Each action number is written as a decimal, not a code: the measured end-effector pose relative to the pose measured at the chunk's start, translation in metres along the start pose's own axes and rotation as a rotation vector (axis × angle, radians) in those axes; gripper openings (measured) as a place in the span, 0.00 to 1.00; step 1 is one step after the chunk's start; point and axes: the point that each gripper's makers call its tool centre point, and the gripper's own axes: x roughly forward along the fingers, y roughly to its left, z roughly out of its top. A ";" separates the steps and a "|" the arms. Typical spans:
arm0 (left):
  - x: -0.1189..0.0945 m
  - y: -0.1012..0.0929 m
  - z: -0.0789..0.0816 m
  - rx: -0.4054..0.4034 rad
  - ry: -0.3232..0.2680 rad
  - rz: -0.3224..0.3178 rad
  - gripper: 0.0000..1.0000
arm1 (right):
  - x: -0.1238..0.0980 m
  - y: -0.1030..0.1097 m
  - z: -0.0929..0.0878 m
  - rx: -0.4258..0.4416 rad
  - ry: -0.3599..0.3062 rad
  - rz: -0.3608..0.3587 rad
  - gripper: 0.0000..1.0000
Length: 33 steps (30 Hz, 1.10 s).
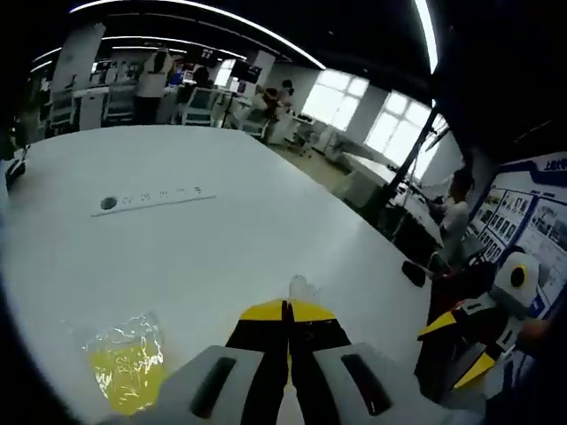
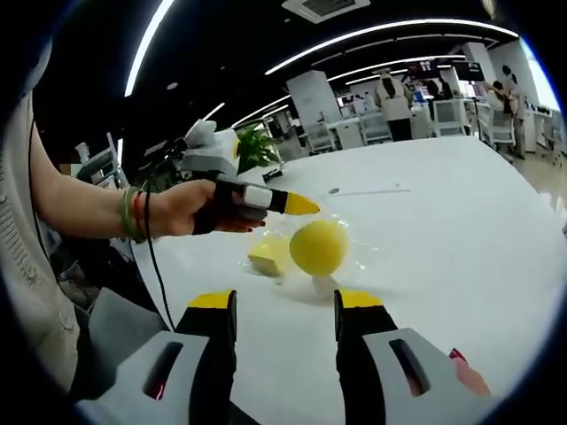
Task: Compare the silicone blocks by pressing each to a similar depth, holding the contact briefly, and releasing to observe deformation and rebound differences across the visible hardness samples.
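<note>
Your left gripper (image 1: 287, 312) has its jaws pressed together, yellow tips meeting, nothing seen between them. A small pale translucent lump (image 1: 301, 286) sits on the white table (image 1: 230, 230) just past those tips, touching or nearly so; can't tell which. To the left of the left jaw, near its base, a yellow block in a crinkled clear bag (image 1: 124, 363) lies flat on the table. Well ahead of the tips, a thin white strip with a dark dot at one end (image 1: 151, 200) lies on the table. Your right gripper (image 1: 474, 332) shows at the right, off the table edge, yellow tips visible.

In the right gripper view, your right gripper (image 2: 285, 305) has its jaws wide apart, holding nothing. Just ahead of the gap between the fingers a round yellow block (image 2: 319, 247) stands on a small pale stub (image 2: 323, 283), apart from both tips. A flatter yellow block (image 2: 270, 255) lies just to the ball's left, on clear plastic wrap (image 2: 354, 257). Your left hand (image 2: 190, 210) holds the left gripper (image 2: 301, 205) over the flat block, its yellow tip close to the ball's upper left; contact unclear. Green and red bands (image 2: 133, 214) ring the wrist.
</note>
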 end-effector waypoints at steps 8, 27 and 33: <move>-0.030 -0.009 0.009 0.050 -0.029 -0.012 0.00 | 0.000 0.014 0.008 -0.037 -0.001 0.024 0.39; -0.110 -0.002 0.041 0.113 -0.135 0.023 0.00 | 0.007 0.044 0.016 -0.112 0.024 0.069 0.41; -0.136 -0.006 0.047 0.156 -0.159 0.019 0.00 | 0.010 0.048 0.018 -0.131 0.034 0.073 0.45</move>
